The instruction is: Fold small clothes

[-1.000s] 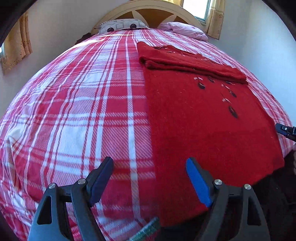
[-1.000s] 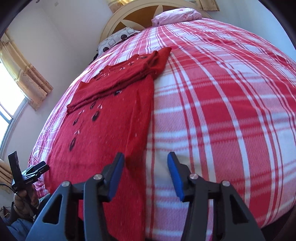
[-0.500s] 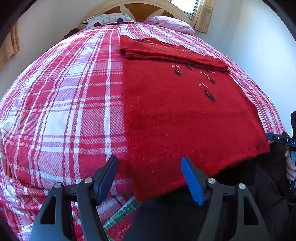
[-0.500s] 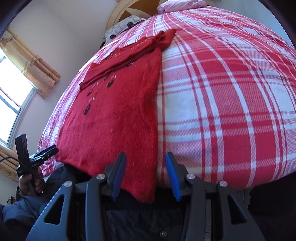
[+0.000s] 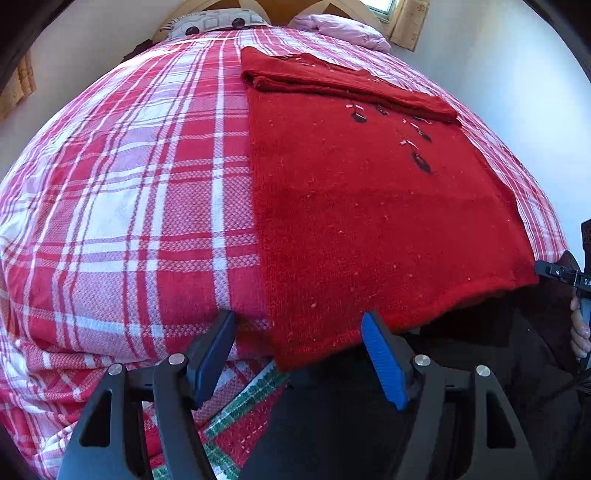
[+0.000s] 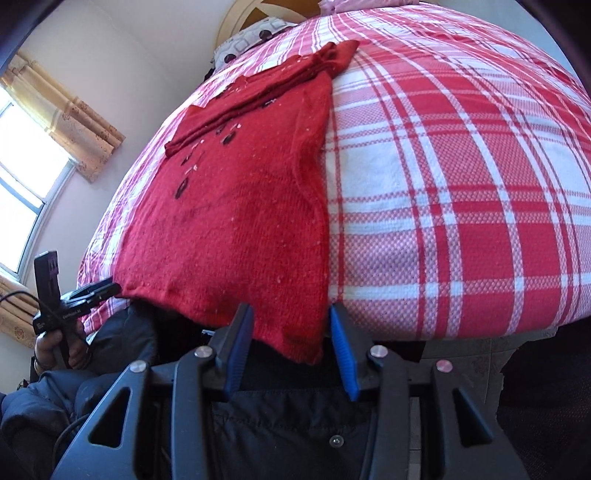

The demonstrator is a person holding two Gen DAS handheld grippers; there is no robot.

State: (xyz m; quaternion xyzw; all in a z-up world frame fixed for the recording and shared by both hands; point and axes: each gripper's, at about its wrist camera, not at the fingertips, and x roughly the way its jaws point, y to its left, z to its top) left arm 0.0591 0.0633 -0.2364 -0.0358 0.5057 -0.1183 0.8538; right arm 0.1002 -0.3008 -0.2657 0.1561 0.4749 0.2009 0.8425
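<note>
A red sweater (image 5: 369, 206) is spread flat on a bed covered by a red and white checked blanket (image 5: 129, 206), its far end folded over into a thick band near the pillows (image 5: 218, 22). Dark leaf-shaped marks are seen on the knit just below that band. The near hem of the sweater hangs a little over the bed edge, toward both tools. The left gripper (image 5: 299, 358) is held just short of that hem, with the near left corner of the sweater lying ahead of and between its fingers; the jaws stand apart and nothing is pressed by the blue pad (image 5: 382, 363), so this tool is released. A strip of green and red checked cloth (image 5: 243, 410) is seen below it, under the blanket edge. The right gripper (image 6: 291, 350) is placed at the near right corner of the sweater (image 6: 240, 221), which droops down between the two blue pads (image 6: 341, 354); a narrow gap is left on either side, so the corner is not clamped. Dark trousers (image 6: 295, 424) are seen beneath this tool. In the right view, a hand (image 6: 55, 347) in a dark sleeve is seen at the far left, wrapped around the handle of the other tool.
</note>
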